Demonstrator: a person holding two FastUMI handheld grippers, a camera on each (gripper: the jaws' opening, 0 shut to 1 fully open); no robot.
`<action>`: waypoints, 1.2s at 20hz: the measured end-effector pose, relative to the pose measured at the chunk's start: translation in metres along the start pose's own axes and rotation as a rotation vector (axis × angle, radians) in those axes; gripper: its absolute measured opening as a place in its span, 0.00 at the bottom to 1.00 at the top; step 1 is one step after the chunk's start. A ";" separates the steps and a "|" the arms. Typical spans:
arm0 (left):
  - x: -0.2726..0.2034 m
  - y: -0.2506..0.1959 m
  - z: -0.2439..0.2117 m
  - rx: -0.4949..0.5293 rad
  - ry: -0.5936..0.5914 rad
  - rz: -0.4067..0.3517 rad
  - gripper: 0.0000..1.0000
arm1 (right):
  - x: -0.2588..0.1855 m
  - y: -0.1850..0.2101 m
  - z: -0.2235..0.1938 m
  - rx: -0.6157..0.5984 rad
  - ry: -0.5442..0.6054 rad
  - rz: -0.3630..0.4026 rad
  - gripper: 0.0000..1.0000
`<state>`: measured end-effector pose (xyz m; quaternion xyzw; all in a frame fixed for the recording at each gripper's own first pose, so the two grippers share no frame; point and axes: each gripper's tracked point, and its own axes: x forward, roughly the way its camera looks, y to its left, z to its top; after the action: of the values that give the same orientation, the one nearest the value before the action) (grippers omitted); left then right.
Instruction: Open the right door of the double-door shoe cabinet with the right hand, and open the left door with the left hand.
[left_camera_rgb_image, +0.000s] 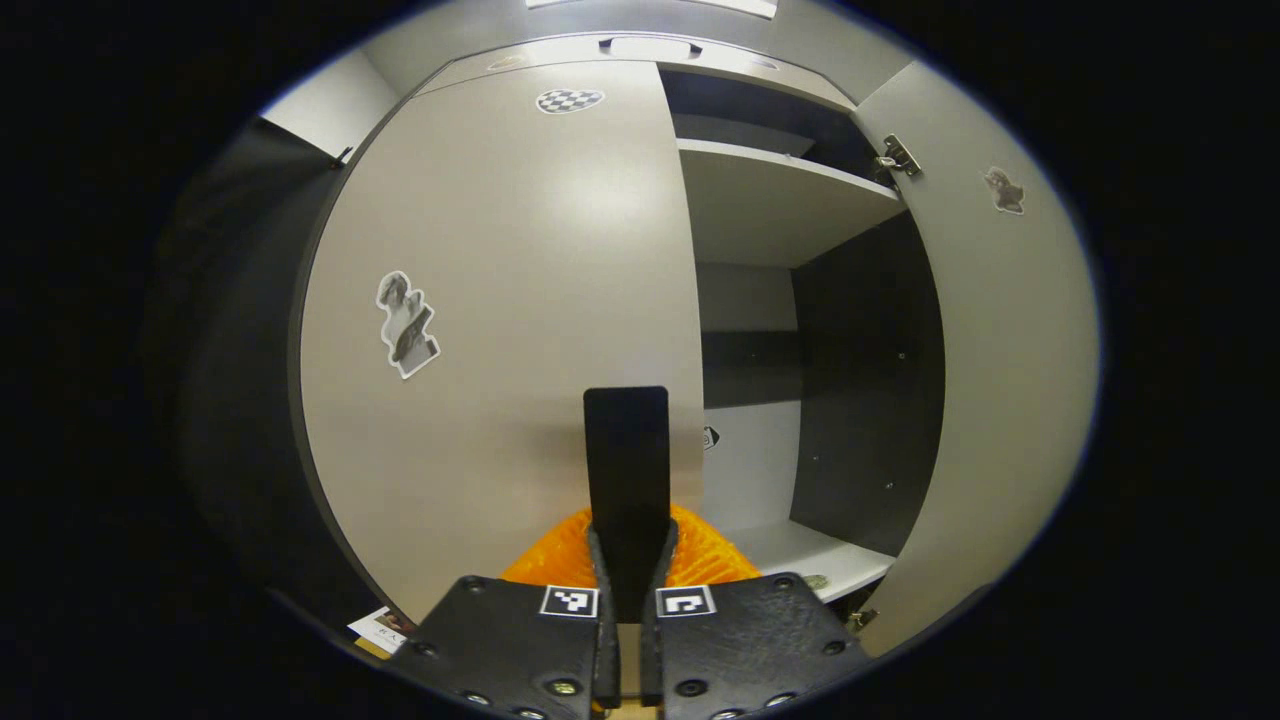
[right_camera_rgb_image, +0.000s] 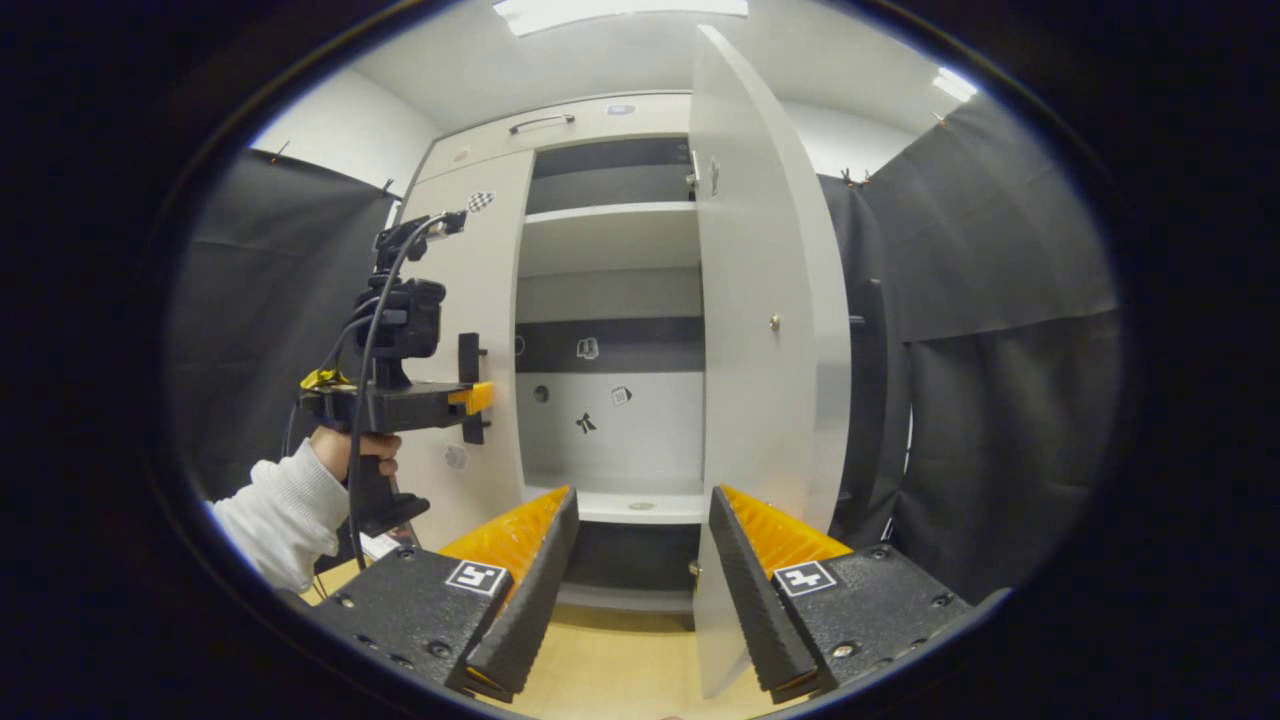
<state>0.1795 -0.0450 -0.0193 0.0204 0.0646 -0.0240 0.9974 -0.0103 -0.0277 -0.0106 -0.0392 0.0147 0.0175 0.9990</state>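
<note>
The pale shoe cabinet's left door (left_camera_rgb_image: 520, 300) stands closed. Its dark upright handle (left_camera_rgb_image: 626, 440) sits between the fingers of my left gripper (left_camera_rgb_image: 628, 540), which is shut on it. In the right gripper view that same left gripper (right_camera_rgb_image: 470, 395) is at the left door (right_camera_rgb_image: 480, 300), held by a hand in a white sleeve (right_camera_rgb_image: 285, 510). The right door (right_camera_rgb_image: 755, 300) is swung wide open, edge-on towards me, also seen as the right door (left_camera_rgb_image: 1000, 380). My right gripper (right_camera_rgb_image: 642, 500) is open and apart from the door, nothing between its fingers.
The open right half shows shelves (right_camera_rgb_image: 610, 215) and a dark side wall (left_camera_rgb_image: 870, 390). Black cloth (right_camera_rgb_image: 1000, 350) hangs on both sides of the cabinet. A drawer front with a handle (right_camera_rgb_image: 541, 123) tops the cabinet. The wooden floor (right_camera_rgb_image: 620, 660) lies below.
</note>
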 end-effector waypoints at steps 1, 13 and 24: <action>0.001 0.000 0.000 -0.005 -0.001 -0.001 0.06 | 0.001 0.000 0.001 0.001 -0.001 -0.001 0.83; -0.024 0.000 0.002 -0.012 0.019 0.013 0.06 | -0.013 -0.005 -0.001 0.014 0.007 -0.014 0.83; -0.077 0.019 0.001 0.015 0.028 0.000 0.06 | -0.028 0.002 -0.005 0.030 0.001 -0.015 0.83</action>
<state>0.1039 -0.0228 -0.0072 0.0283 0.0783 -0.0240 0.9962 -0.0386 -0.0270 -0.0151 -0.0244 0.0150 0.0096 0.9995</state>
